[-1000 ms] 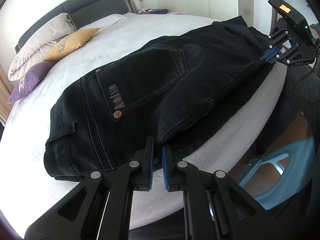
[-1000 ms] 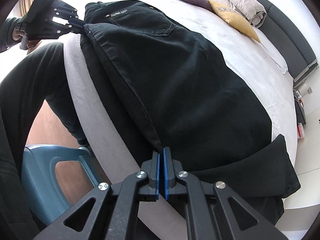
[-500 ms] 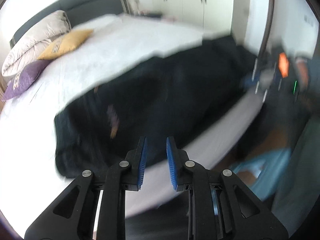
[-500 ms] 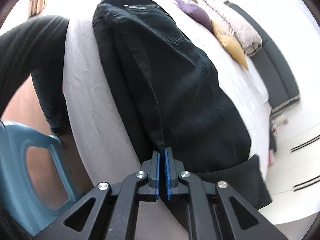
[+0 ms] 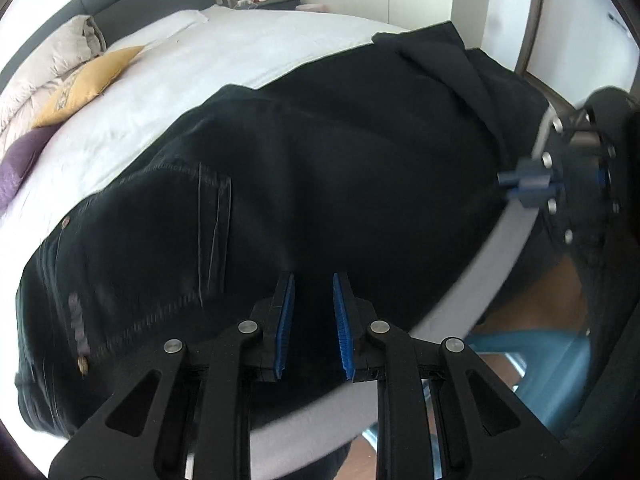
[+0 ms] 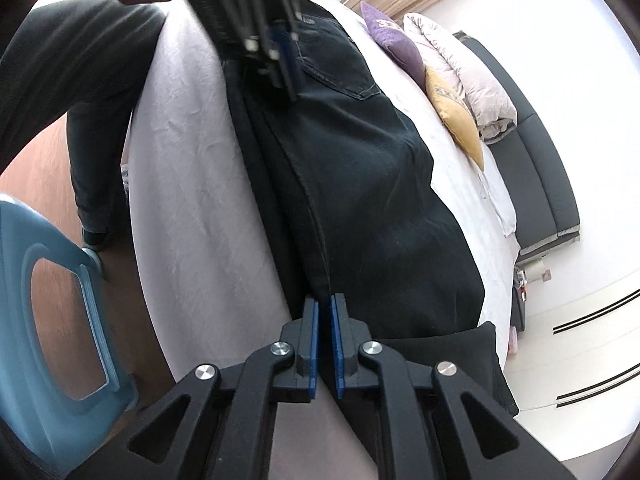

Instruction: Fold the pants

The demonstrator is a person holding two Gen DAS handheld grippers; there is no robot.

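Black pants (image 5: 340, 184) lie lengthwise along the near edge of the bed (image 5: 280, 44), already doubled leg over leg, back pocket up, waistband toward the pillows, cuffs at the far end. Heavy denim by the look: thick, soft enough to drape, stiff at seams and waistband, not slippery; likely to sag in the middle if lifted by one end only. Best holds, in my judgement, are the stitched side seam and the waistband, where layers bunch firm. Right gripper (image 6: 324, 344): jaws nearly closed, pinching the near edge seam of the leg toward the cuff end. Left gripper (image 5: 312, 320): jaws parted a moderate gap, nothing between them, hovering over the seat area just below the pocket (fabric under it looks undisturbed). In the right wrist view the left gripper (image 6: 280, 60) shows blurred, above the pocket. Yellow cushion (image 5: 84, 84), purple cushion (image 6: 394, 46) and a folded quilt (image 6: 460, 76) sit well apart at the headboard. Blue plastic stool (image 6: 52, 320) on the floor beside the bed.
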